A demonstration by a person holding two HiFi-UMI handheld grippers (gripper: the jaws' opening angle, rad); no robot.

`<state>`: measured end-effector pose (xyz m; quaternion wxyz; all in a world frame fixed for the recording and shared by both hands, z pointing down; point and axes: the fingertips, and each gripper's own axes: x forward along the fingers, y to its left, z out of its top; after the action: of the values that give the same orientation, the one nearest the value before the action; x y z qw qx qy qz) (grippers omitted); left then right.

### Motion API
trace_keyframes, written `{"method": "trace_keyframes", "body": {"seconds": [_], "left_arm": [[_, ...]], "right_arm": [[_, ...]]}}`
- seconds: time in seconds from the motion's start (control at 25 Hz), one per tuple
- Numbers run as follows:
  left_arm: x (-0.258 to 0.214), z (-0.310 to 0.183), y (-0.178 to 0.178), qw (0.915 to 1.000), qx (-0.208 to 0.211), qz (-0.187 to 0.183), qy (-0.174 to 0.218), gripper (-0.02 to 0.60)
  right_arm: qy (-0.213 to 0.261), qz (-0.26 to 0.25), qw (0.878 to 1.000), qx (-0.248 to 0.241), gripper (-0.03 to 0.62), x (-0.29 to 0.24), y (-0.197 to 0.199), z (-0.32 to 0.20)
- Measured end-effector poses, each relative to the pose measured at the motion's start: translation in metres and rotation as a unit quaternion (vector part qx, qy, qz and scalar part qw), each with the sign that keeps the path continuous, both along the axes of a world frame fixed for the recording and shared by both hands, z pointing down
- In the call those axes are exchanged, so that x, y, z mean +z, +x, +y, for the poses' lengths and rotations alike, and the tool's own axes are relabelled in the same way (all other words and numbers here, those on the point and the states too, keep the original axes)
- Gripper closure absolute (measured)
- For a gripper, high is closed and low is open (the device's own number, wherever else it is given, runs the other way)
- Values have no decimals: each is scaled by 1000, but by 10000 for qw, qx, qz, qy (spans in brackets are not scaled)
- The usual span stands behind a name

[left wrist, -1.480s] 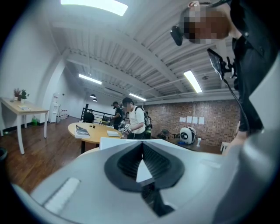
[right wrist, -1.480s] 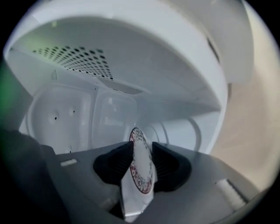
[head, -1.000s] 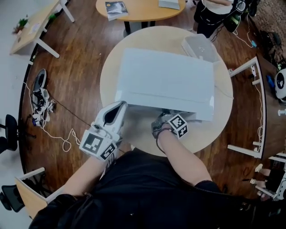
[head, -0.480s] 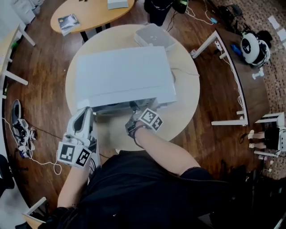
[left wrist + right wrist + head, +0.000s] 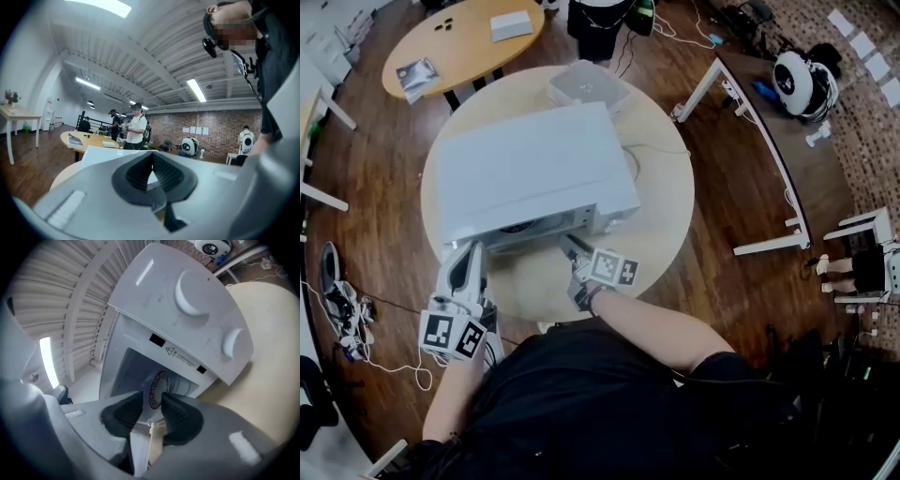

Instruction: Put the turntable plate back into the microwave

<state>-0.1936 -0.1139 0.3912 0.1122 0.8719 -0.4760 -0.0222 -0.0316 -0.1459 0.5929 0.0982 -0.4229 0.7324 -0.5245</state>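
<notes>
Your right gripper [image 5: 567,246] clamps round dark-rimmed turntable plate [image 5: 157,386]; white boxy microwave [image 5: 525,169] opens straight ahead, far side. Left gripper [image 5: 469,253] closed, empty.

Microwave [image 5: 530,169]: white box standing on the round worktop [image 5: 666,216], front toward the person, cavity open, control panel with 2 round knobs beside the opening. Turntable plate [image 5: 157,387]: round disc with a reddish dotted pattern, seen steeply foreshortened at the cavity mouth, near rim between the right gripper's [image 5: 152,401] jaws.
</notes>
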Motion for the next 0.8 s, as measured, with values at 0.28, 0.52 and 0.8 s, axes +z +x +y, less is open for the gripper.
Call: {"method": "trace_keyframes", "body": {"seconds": [0.28,0.52,0.8], "left_arm": [[17,10,31,9996,273,-91,-79,577],[18,7,52,9987,498,-43,-126,577],[29,3,71,9973,665,8,-312,578]], "right_arm": [[844,823,9921,-423,521,-25,33,20],[2173,2108,9496,-817,591,-71,41,31],[3144,2615,9025,-1352,592,-109,24,45]]}}
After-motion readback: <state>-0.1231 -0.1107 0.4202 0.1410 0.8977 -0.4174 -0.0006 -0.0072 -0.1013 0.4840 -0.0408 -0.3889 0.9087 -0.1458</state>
